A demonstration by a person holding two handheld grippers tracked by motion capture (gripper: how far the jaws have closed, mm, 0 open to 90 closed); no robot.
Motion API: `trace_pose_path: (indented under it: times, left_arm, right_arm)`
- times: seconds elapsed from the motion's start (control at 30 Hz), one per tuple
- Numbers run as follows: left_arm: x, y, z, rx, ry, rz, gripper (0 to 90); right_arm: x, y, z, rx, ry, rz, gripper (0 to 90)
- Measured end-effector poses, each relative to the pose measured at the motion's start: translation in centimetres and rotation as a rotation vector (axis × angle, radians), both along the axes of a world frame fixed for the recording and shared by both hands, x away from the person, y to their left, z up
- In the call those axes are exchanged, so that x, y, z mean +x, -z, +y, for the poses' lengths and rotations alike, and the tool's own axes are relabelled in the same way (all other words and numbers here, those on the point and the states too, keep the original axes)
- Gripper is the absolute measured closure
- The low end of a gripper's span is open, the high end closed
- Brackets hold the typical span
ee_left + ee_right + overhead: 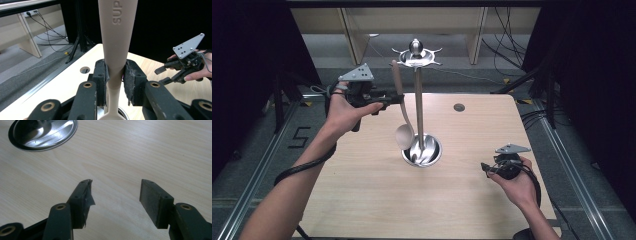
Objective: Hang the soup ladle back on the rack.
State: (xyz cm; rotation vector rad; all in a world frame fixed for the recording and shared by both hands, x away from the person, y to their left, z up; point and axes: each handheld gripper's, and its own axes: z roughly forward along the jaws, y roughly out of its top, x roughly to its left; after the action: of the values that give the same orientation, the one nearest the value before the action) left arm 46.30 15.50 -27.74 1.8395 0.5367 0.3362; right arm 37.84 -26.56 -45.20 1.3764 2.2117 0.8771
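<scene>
Beige plastic spoon (117, 47) – upright, bowl low beside the polished steel utensil stand (418, 102), just above its round base | your left gripper (396, 98) – jaws clamped on the spoon's handle, though the right pad's contact looks slight | your right gripper (115, 195) – jaws apart, empty, low over the pale wooden table (362, 190)

A stand (418, 90) rises from a round base (432, 152) near the middle of the table (362, 185). Left of its pole a spoon (403, 131) hangs, bowl just above the base, perhaps touching it. The left gripper (394, 97) grips the spoon's handle. The right gripper (486, 168) sits right of the base, well apart.
</scene>
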Motion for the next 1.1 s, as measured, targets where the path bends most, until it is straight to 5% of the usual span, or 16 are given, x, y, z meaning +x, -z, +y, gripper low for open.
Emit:
trace_pose_path:
  times: [0.6, 0.7, 0.77, 1.1]
  left_arm:
    - [-1.4, 0.7, 1.1, -0.034, -0.074, -0.041, 67.5]
    - [-1.8, 0.7, 1.5, -0.042, -0.084, -0.044, 65.5]
    - [-2.0, 0.7, 1.8, -0.046, -0.089, -0.048, 63.9]
    - [-3.8, 1.0, 3.4, -0.068, -0.147, -0.07, 50.0]
  right_arm:
    - [-0.1, 0.0, 0.1, 0.011, 0.005, -0.003, 43.6]
    - [0.2, 0.1, -0.2, 0.002, -0.036, -0.032, 43.5]
    - [-0.1, 0.0, 0.0, 0.004, -0.001, -0.012, 43.6]
    - [0.1, 0.1, -0.1, 0.001, -0.025, -0.023, 43.6]
